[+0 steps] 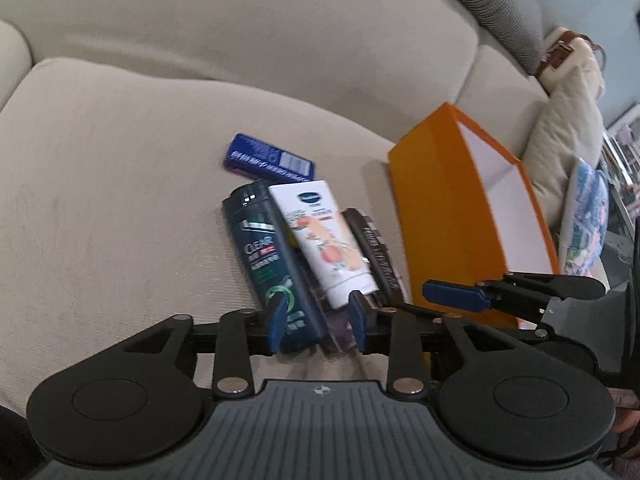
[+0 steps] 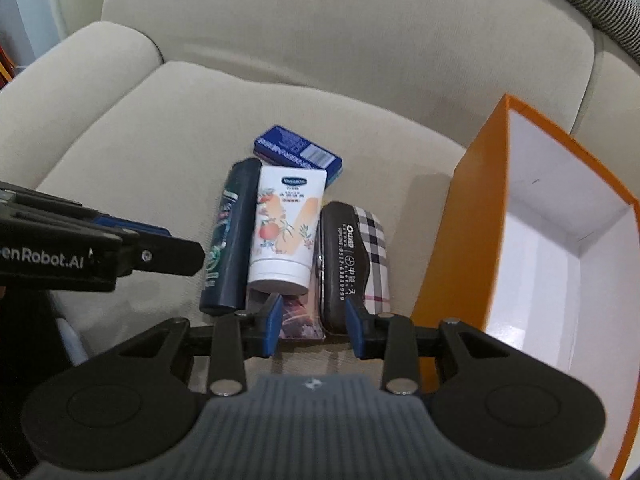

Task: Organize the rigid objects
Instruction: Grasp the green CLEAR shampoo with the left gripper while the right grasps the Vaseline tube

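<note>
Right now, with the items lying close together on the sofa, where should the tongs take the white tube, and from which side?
Probably at the white cap end of the white tube, coming from above and the near side. It lies on top, leaning on the dark bottle, and its cap end looks round and firm beside the plaid case.

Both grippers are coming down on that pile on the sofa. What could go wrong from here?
1. The white tube, dark bottle and plaid case lie packed side by side, so the open right gripper may catch two at once.
2. The left gripper, also open, sits close beside it; they could collide.
3. The orange box rests on a soft sofa cushion and might tip if bumped.
</note>
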Demonstrator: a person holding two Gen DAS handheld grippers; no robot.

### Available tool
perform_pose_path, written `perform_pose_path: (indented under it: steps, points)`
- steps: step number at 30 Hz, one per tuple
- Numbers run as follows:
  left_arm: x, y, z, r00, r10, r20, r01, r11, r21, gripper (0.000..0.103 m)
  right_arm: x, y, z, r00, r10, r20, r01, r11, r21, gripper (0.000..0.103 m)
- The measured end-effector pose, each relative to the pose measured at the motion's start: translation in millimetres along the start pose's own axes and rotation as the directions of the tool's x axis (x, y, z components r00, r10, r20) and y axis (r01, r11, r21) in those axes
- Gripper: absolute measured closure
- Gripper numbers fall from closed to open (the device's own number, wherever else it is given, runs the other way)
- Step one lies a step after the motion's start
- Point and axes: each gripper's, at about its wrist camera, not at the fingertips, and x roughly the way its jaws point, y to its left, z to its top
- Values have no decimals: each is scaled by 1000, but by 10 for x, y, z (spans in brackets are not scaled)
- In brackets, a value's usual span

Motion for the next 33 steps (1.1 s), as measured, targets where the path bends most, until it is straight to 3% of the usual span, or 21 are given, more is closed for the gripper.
perform_pose_path:
  steps: [7,15,19,23,33]
  points:
    - [222,111,25,999,-13,-33,12,999,-38,49,260,-90,68,999,19,-30,-18,1000,16,67]
    - [419,204,115,996,80,-42,-84,992,-99,50,321,-109,187,999,33,-25,-33,999,-2,67]
    - [502,230,162,996,65,-63,-73,989,-128,51,279,-130,259,999,38,-2,-38,999,10,67]
    - [568,278,169,996,53,-73,-64,984,-166,53,308,-170,382,996,89,11,-90,994,58,58]
    - [366,454,185,986,141,-88,-155,971,-182,55,637,-71,596,985,169,-43,-163,979,120,57]
